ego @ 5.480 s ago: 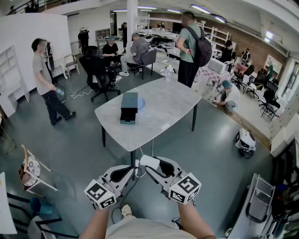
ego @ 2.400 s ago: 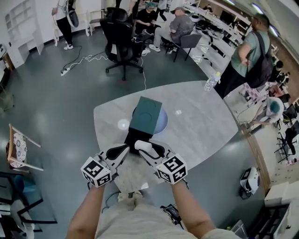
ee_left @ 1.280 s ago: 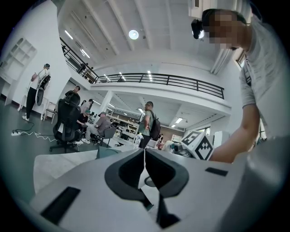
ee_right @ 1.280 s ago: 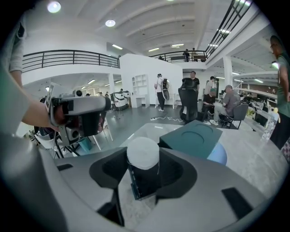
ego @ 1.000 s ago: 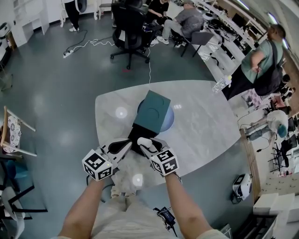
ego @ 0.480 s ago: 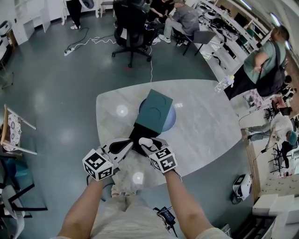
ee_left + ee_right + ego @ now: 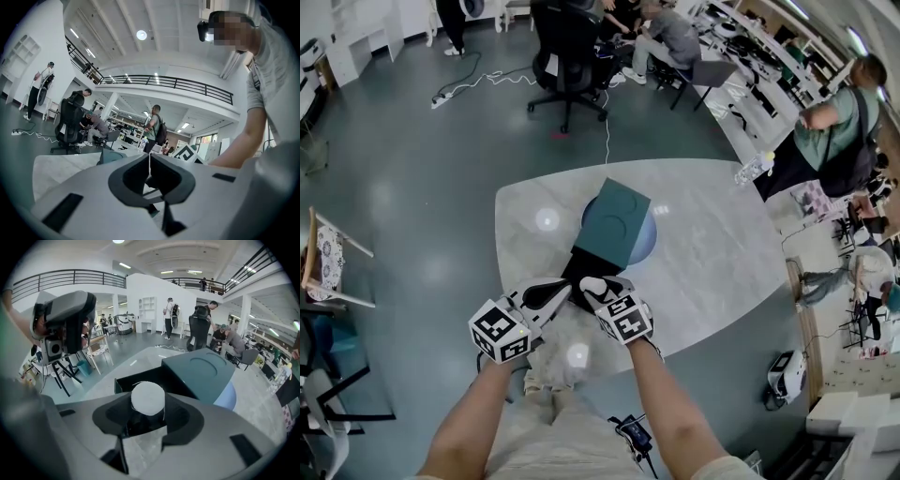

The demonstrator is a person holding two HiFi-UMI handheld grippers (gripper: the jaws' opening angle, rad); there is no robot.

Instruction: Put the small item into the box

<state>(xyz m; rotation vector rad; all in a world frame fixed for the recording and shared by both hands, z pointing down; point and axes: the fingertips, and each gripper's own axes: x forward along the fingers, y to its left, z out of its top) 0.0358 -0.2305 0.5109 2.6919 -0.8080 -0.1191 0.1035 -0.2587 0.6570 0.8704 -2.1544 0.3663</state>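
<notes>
A dark teal box lies on the marble table, and its black drawer is pulled out toward me. My right gripper is shut on a small white round item, which it holds just at the near edge of the open drawer. The teal box top lies beyond it. My left gripper hovers just left of the right one, near the drawer's front corner. Its jaws meet in a thin line with nothing between them.
A blue round plate sticks out from under the box. A black office chair and seated people are beyond the table. A person with a backpack stands at the far right, and a folding chair at the left.
I have walked up to the table. Over the last second both grippers have edged slightly forward toward the open drawer, the white item still held in the right one.
</notes>
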